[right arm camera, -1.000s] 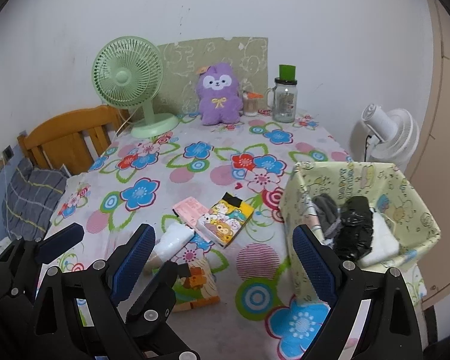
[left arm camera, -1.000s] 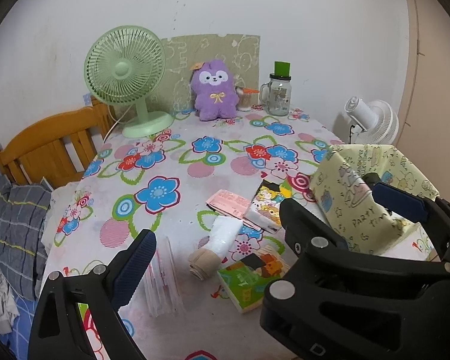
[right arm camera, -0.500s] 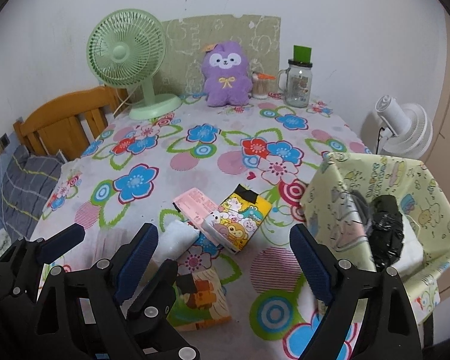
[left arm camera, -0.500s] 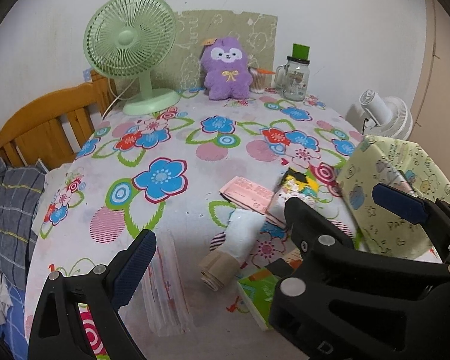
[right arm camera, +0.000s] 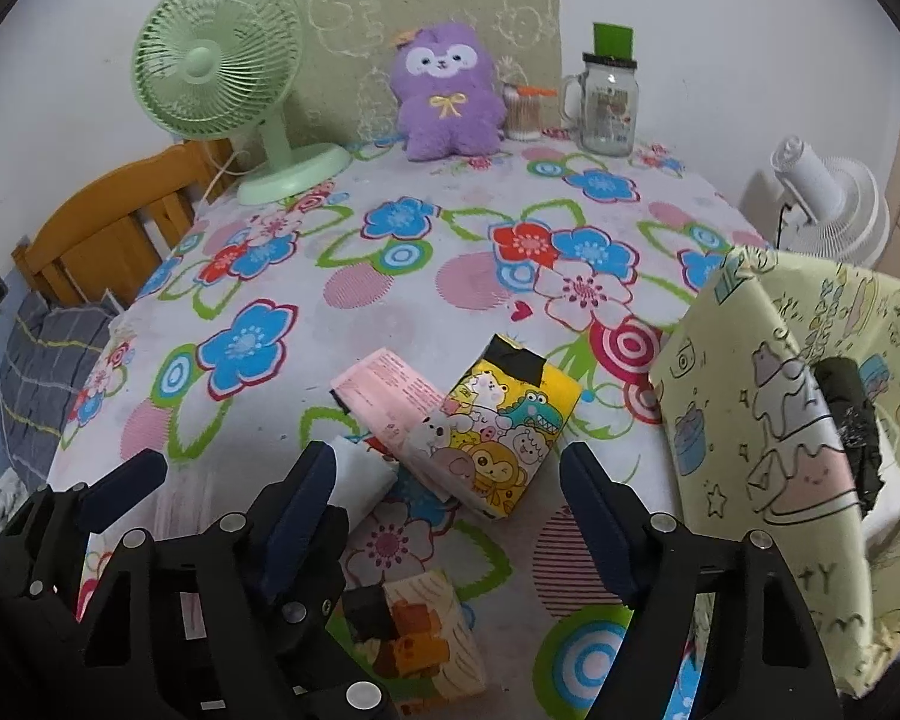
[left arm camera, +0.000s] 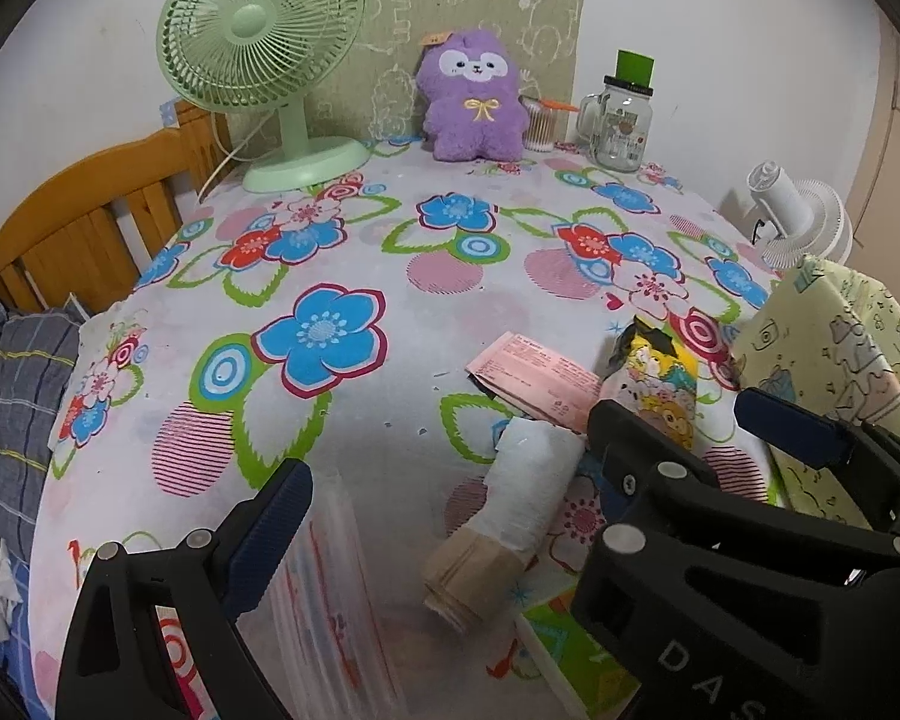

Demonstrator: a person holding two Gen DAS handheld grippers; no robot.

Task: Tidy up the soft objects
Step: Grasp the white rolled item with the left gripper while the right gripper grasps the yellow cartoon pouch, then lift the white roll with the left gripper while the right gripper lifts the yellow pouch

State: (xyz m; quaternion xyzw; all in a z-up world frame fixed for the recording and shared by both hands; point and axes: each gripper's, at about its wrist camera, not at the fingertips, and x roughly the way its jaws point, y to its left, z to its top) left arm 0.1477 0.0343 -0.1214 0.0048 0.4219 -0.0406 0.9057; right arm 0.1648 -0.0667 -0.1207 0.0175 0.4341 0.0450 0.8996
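Looking down both wrist cameras, I see my right gripper (right arm camera: 450,516) with jaws apart, just narrowing, nothing pressed between them. Ahead of its tips lies the yellow cartoon-animal packet (right arm camera: 504,426), overlapping a pink printed packet (right arm camera: 390,399) on the flowered tablecloth (right arm camera: 390,312). My left gripper (left arm camera: 444,450) stands wide and unclenched; the white-and-beige rolled sock (left arm camera: 510,516) lies between its fingers, untouched. At the right, the pale green cartoon-print bag (right arm camera: 768,420) holds dark items, hard to identify.

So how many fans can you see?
2. The green fan stands at the table's far left, beside the purple plush toy. The white fan is off the table's right edge, behind the yellow bag. Others may be hidden.
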